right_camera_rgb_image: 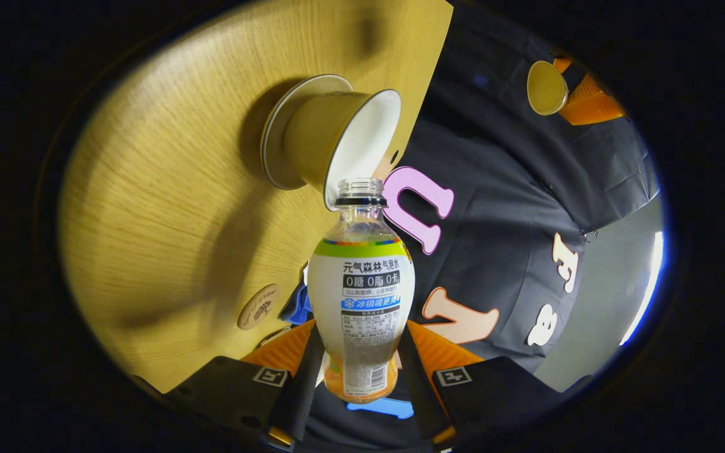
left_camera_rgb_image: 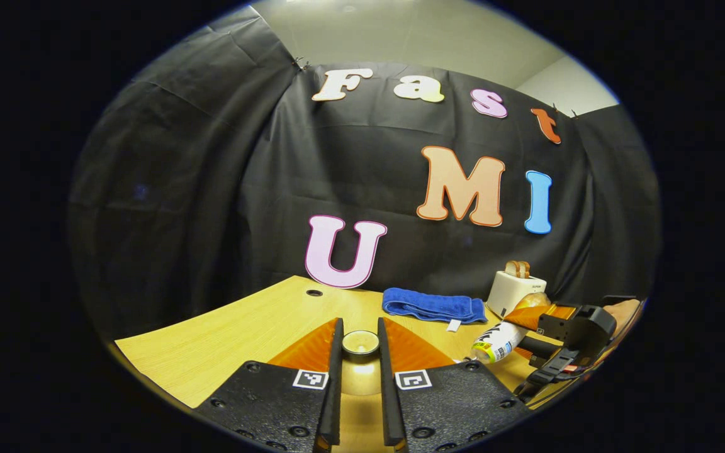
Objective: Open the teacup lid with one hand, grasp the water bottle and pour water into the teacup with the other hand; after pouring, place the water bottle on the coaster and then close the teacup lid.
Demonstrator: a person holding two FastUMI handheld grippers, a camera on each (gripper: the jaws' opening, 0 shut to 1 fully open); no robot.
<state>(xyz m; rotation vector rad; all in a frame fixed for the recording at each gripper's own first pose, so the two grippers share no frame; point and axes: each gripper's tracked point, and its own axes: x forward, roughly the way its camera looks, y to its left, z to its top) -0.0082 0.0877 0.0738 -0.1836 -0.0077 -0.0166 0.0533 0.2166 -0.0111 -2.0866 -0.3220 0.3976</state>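
Table [right_camera_rgb_image: 167, 189]: matt wood grain | water bottle [right_camera_rgb_image: 362, 296]: clear glossy plastic, printed wrap | teacup [right_camera_rgb_image: 337, 135]: smooth glazed ceramic | towel [left_camera_rgb_image: 433, 306]: soft nubbly cloth at 4 o'clock

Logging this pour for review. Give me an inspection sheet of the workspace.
Surface: wooden table, a hole near its far edge.
Job's things: teacup uncovered on its saucer; water bottle uncapped, tipped, mouth at the cup's rim; coaster unoccupied.
Clutter: blue towel; toaster with bread.
Grippers: left tool shut on the teacup lid, away from the cup; right tool shut on the bottle.
Cables: nothing seen.
Surroundings: black cloth wall, pale room wall above.
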